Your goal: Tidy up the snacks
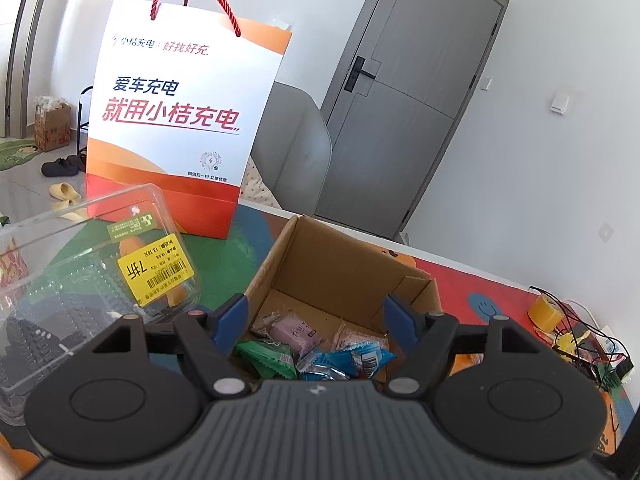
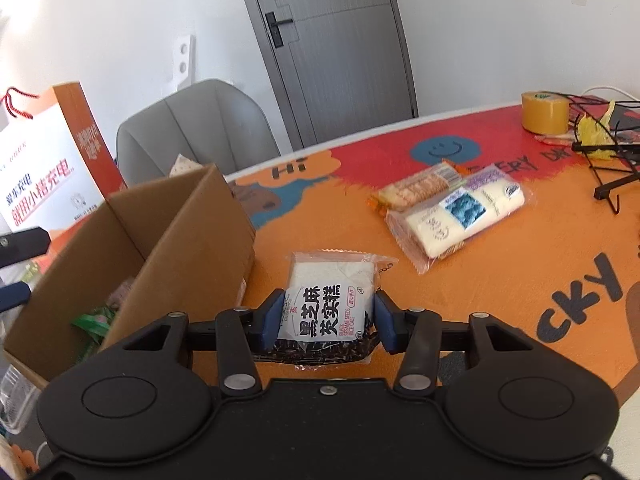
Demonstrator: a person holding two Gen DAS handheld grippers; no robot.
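An open cardboard box (image 1: 344, 264) stands on the colourful table mat and holds several wrapped snacks: a pink one (image 1: 294, 330), a green one (image 1: 266, 360) and a blue one (image 1: 348, 362). My left gripper (image 1: 316, 316) hovers over the box, jaws wide open and empty. The box also shows in the right wrist view (image 2: 168, 236) at the left. My right gripper (image 2: 326, 318) has its blue pads on both sides of a black sesame rice cake packet (image 2: 328, 304) lying on the mat. Two more snack packets, a biscuit pack (image 2: 416, 190) and a white cake pack (image 2: 460, 216), lie further right.
A tall white and orange paper bag (image 1: 176, 120) stands behind the box. A clear plastic clamshell container (image 1: 80, 280) sits left of the box. A tape roll (image 2: 544, 112) and black cables (image 2: 608, 148) lie at the far right. A grey chair (image 2: 200, 128) stands beyond the table.
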